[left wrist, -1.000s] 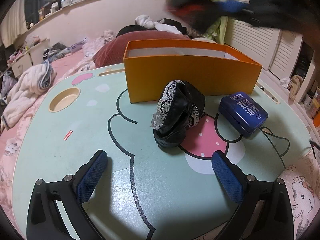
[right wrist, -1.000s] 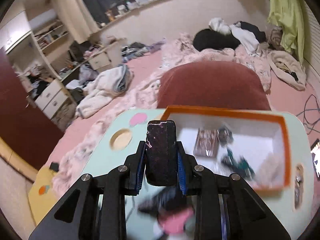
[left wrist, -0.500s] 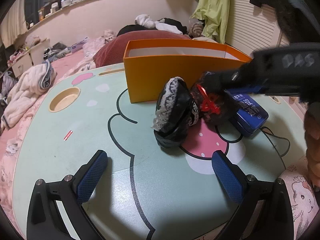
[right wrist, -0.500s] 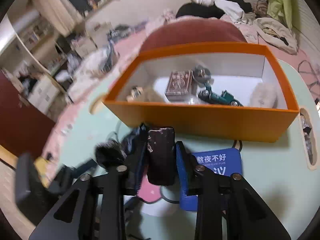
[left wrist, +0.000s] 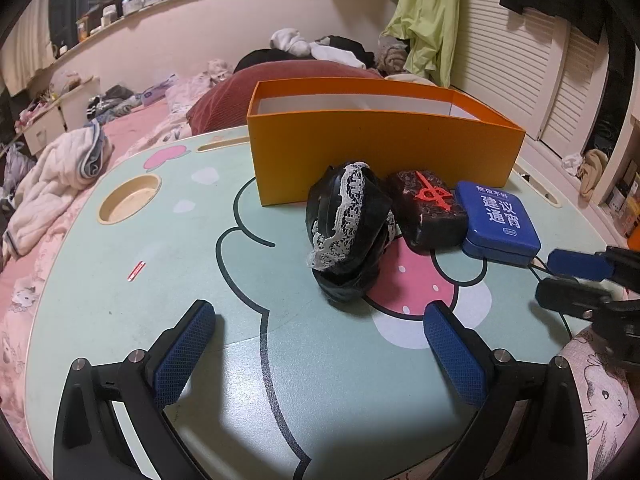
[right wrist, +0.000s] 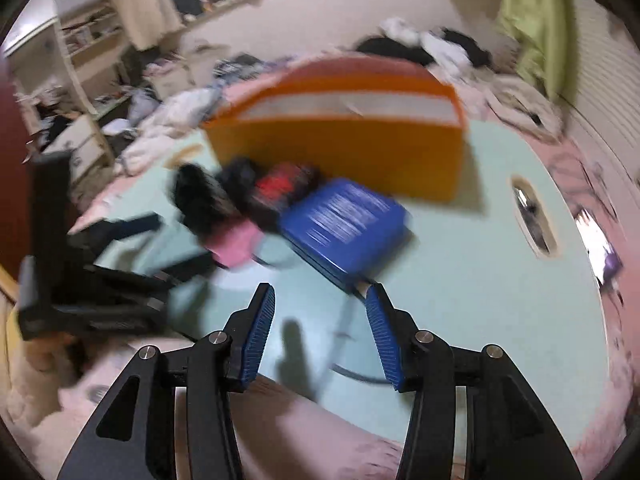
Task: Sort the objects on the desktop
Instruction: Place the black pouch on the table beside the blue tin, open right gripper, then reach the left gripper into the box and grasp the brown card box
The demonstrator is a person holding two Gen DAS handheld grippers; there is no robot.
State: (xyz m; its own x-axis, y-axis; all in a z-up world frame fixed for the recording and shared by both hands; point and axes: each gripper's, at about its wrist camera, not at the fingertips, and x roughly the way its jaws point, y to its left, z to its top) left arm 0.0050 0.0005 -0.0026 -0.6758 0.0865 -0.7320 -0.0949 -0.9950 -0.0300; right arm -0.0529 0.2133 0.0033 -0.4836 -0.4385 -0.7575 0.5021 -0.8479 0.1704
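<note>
Right gripper (right wrist: 320, 308): my right-hand tool has its blue-padded fingers spread apart with nothing between them, low over the near edge of the table (right wrist: 500, 280); its view is smeared by blur.
Left gripper (left wrist: 320, 320): I see it spread wide and carrying nothing, just above the table surface, fingers pointing at the cluster of objects.
Black block (left wrist: 434, 214): it rests on the table with a red character on its top face, between the lace bundle and the blue tin, close against both; whether it touches them I cannot tell.
Lace bundle (left wrist: 348, 220): black fabric with white lace trim, heaped in front of the orange box.
Blue tin (left wrist: 498, 218): flat on the table, white lettering up, rightmost of the three.
Orange box (left wrist: 380, 148): open-topped, standing just behind the three objects; I cannot see its contents from here.
Cup recess (left wrist: 129, 204): round hollow in the table, well to the left of the box.
</note>
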